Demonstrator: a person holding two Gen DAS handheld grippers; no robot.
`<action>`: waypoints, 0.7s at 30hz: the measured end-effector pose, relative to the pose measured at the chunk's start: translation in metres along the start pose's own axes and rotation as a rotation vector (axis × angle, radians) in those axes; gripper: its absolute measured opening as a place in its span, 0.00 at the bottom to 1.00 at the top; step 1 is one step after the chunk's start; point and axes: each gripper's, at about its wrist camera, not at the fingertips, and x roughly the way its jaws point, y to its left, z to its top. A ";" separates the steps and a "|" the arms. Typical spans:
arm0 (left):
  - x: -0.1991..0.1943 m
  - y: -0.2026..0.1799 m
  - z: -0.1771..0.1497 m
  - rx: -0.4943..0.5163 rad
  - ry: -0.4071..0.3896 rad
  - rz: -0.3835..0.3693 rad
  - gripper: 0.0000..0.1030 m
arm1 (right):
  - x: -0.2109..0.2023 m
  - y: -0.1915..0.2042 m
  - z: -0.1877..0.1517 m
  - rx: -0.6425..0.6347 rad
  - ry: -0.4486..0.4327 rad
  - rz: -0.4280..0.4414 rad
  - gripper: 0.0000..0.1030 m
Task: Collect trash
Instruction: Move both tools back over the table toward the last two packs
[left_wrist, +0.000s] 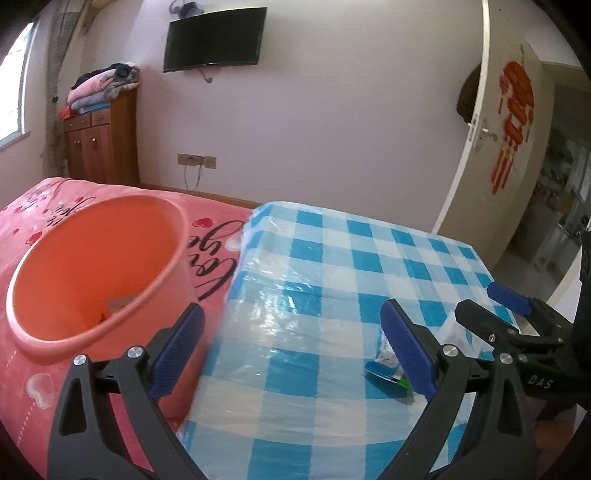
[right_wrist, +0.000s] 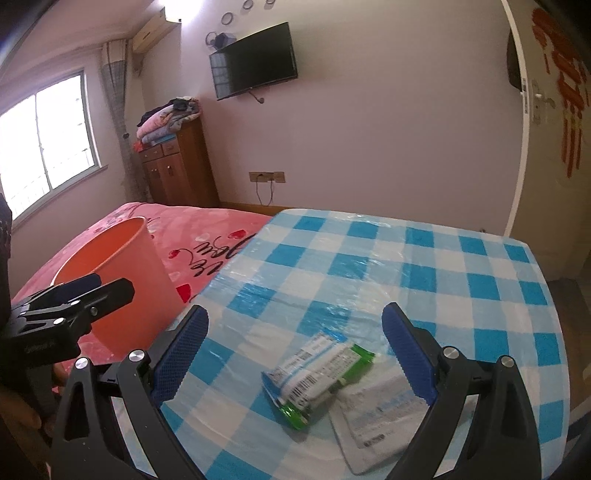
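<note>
A green and white wrapper lies on the blue checked table, partly over a flat white packet. My right gripper hangs open just above and around them, touching neither. The left wrist view catches the wrapper peeking out beside my inner finger, with the right gripper at the far right. My left gripper is open and empty over the table's left edge, beside the orange bin. A brownish scrap lies inside the bin.
The orange bin stands on a pink bed cover left of the table. A wooden cabinet with folded blankets, a wall television and an open door lie beyond.
</note>
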 end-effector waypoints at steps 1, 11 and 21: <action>0.001 -0.003 -0.001 0.005 0.004 -0.003 0.93 | -0.001 -0.004 -0.002 0.006 0.000 -0.005 0.91; 0.019 -0.041 -0.015 0.069 0.062 -0.040 0.93 | -0.007 -0.040 -0.021 0.061 -0.001 -0.056 0.91; 0.032 -0.078 -0.026 0.132 0.102 -0.073 0.93 | -0.012 -0.070 -0.040 0.081 -0.001 -0.123 0.91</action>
